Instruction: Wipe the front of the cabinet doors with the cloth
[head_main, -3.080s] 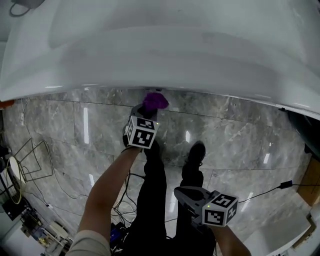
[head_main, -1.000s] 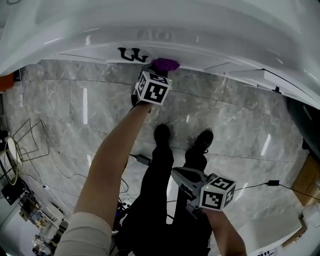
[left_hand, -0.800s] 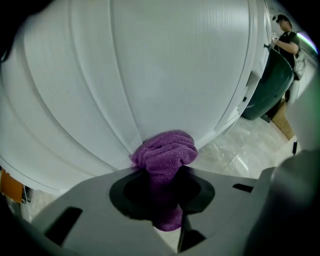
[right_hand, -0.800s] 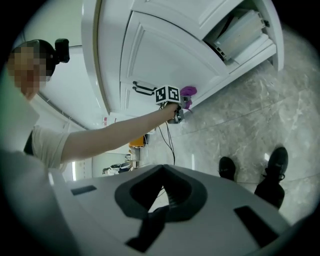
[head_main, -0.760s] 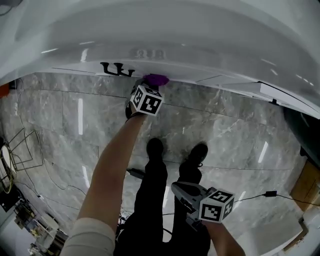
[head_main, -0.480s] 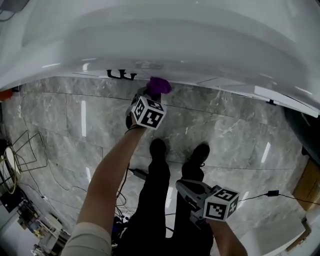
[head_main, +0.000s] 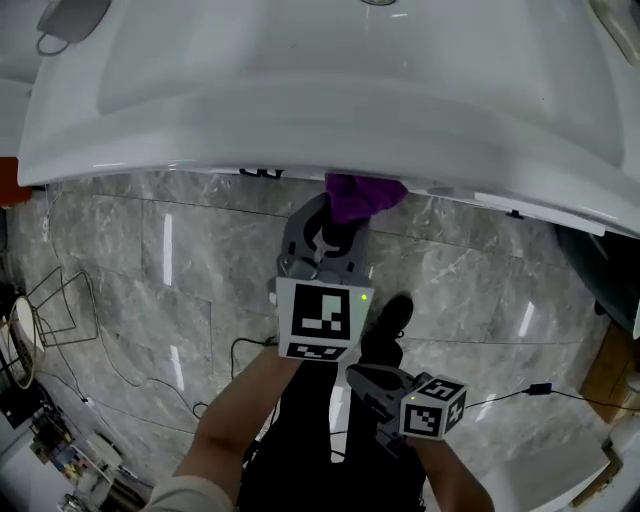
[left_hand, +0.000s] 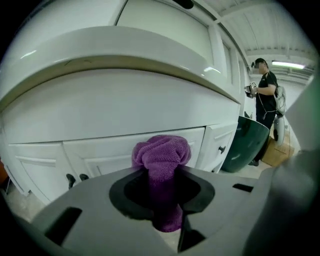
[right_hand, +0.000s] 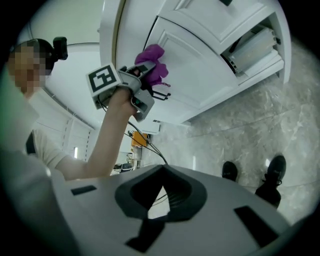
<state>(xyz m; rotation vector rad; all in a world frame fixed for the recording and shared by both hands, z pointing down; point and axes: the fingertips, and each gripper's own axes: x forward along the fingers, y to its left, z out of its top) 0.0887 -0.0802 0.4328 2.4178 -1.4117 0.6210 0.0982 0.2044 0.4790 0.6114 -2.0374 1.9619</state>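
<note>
The purple cloth (left_hand: 161, 155) is clamped, bunched, in the left gripper (head_main: 335, 232) fingers so that its wad faces the cabinet door (left_hand: 95, 157). The right gripper (right_hand: 159, 189) fingers are closed, empty and held clear.

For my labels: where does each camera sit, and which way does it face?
Head view: on the head, steeply down over the white counter to the floor; left arm, shoe.
Left gripper view: on the left gripper, toward the cabinet doors; no body.
Right gripper view: on the right gripper, toward cabinet doors and floor; left arm, shoes.
All share the purple cloth.
</note>
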